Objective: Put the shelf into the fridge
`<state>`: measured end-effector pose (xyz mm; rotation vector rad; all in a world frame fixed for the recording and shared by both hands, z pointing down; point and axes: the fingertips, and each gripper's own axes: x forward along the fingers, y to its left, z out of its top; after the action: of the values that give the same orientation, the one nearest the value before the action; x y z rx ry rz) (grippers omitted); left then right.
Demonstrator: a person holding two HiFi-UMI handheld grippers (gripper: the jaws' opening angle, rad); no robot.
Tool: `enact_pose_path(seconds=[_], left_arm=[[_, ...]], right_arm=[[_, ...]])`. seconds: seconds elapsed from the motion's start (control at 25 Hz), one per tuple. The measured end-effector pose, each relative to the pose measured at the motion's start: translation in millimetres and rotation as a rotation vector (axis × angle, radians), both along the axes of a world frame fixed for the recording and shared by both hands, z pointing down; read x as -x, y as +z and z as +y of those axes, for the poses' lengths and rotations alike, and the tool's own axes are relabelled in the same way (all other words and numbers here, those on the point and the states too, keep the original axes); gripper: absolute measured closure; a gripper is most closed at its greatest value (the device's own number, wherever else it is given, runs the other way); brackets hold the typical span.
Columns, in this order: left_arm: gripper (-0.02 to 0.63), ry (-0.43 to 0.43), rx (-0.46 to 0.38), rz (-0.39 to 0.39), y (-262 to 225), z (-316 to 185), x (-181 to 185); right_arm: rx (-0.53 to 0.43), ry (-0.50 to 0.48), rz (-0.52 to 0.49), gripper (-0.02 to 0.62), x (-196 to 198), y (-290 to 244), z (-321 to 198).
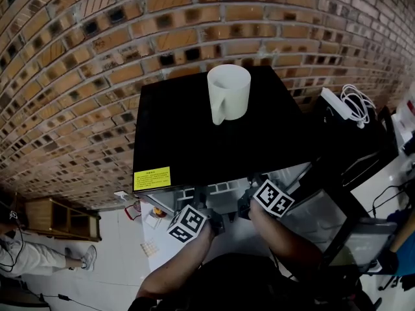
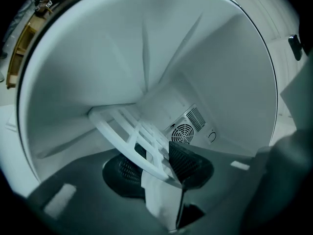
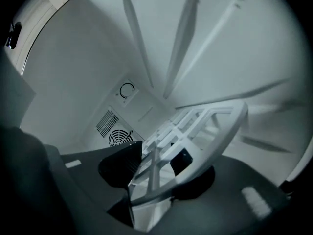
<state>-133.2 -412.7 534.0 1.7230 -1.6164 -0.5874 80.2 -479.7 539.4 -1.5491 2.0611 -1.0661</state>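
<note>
Closest of all are the wearer's two arms, the left forearm (image 1: 174, 269) and the right forearm (image 1: 285, 235), both reaching away into the open front of a small black fridge (image 1: 214, 141). Over on the far left someone sits on the floor, a shoe (image 1: 89, 258) showing, beside a low wooden rack (image 1: 61, 218). A brick wall (image 1: 78, 76) runs behind everything. On the near left corner of the fridge top sits a yellow label (image 1: 152, 178). The left gripper (image 2: 156, 168), its marker cube (image 1: 188, 224) just outside the opening, has its jaws apart, one pad on either side of the near rim of the white grid shelf (image 2: 118, 138), with no squeeze on it that I can see. That shelf lies inside the white cabinet, reaching toward the left wall at one end and the right wall at the other, in front of the round fan grille (image 2: 184, 132) on the back wall. A white mug (image 1: 228, 94) stands upright on the fridge top. The right gripper (image 3: 154, 163), with its own cube (image 1: 273, 197), is spread wide too, the shelf rim passing between its pads unclamped. Far right, a coiled white cable (image 1: 355, 102) lies on a dark surface
</note>
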Motion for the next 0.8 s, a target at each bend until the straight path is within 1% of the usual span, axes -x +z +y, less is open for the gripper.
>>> enact_pose_path(seconds=[0.24,0.56,0.68,0.8], left_arm=[[0.478,-0.004,-0.006,-0.021,-1.2,-2.4,-0.7],[0.443,0.021,0.004,-0.076,1.4,-6.2,1.9],[0.435,0.043,-0.001,-0.083,1.9,-7.1,3.6],[0.419,0.059,-0.002,-0.092,2.3,-6.9,6.2]], right_arm=[[-0.017,0.005,0.004,0.403,-0.4,-1.8,-1.2],[-0.006,-0.006,-0.014,0.403,0.1,0.6,-1.8],[0.032,-0.032,-0.034,0.403,2.6,2.3,-0.2],[0.030,-0.075,0.008,0.408,6.1,0.5,9.6]])
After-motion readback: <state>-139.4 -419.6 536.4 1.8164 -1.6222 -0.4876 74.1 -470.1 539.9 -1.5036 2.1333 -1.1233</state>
